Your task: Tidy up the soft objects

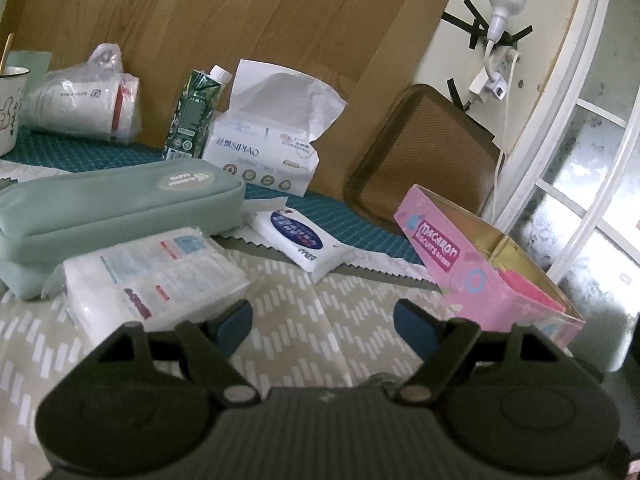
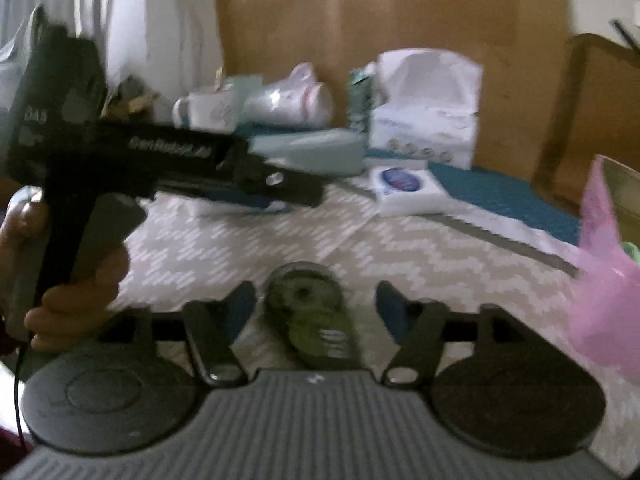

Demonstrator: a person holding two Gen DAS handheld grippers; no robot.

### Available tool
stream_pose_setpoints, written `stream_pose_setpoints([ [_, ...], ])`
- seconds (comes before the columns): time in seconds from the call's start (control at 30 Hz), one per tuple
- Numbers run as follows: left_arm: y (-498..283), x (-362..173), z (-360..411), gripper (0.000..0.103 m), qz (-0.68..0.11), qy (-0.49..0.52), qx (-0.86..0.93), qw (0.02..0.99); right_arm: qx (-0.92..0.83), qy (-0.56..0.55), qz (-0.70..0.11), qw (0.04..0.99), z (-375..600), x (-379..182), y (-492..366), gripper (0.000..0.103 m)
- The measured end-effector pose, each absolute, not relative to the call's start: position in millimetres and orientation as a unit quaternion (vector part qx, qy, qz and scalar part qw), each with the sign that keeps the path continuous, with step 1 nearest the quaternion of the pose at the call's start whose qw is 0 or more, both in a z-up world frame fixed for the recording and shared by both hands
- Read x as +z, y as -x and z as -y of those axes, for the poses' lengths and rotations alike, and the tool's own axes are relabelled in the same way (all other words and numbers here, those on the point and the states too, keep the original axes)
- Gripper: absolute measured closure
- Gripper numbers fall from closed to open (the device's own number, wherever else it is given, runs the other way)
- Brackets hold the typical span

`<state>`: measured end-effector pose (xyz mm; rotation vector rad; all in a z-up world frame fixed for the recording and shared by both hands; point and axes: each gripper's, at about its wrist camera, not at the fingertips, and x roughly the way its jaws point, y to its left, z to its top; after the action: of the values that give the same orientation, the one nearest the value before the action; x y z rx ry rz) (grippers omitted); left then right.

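Left wrist view: left gripper (image 1: 322, 316) hangs over the patterned cloth (image 1: 280, 320), jaws apart, nothing between them. Landmark is the mint pouch (image 1: 116, 204). A flat clear-wrapped white pack (image 1: 156, 276) lies just in front of the pouch, touching it, close beside the gripper's left finger. A small tissue packet (image 1: 298, 240) with a blue oval lies right of the pouch, on the cloth's zigzag edge. Behind the pouch: a soft tissue pack (image 1: 264, 152) with one sheet standing up, a green carton (image 1: 194, 116) upright beside it, a bagged white bundle (image 1: 80, 108) further left. Far right of the pouch, an open pink box (image 1: 488, 268); a brown tray (image 1: 424, 156) leans behind it.

Right wrist view, blurred: right gripper (image 2: 316, 304) has its jaws apart; a green tape dispenser (image 2: 312, 312) lies on the cloth between them, pads not touching it. A hand (image 2: 60, 280) holds the left gripper in front of the mint pouch. Pink plastic bag (image 2: 604, 292) at the right edge.
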<state>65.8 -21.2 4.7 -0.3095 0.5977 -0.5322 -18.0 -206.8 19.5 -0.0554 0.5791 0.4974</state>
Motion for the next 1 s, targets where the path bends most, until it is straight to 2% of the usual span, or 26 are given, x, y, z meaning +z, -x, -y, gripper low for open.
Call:
stream_pose_setpoints([
  [0.13,-66,4,23,0.019,-0.294,0.146,-0.260,0.908,0.223,-0.018,-0.299,0.928,232,12,18,0.028],
  [0.17,-66,4,24,0.018,-0.294,0.145,-0.260,0.908,0.224,-0.026,-0.303,0.926,235,8,18,0.024],
  [0.3,-66,4,25,0.016,-0.297,0.139,-0.259,0.909,0.223,-0.051,-0.297,0.927,241,4,23,0.024],
  [1.0,-68,4,29,0.012,-0.303,0.125,-0.255,0.910,0.229,-0.017,-0.293,0.928,236,4,23,0.024],
])
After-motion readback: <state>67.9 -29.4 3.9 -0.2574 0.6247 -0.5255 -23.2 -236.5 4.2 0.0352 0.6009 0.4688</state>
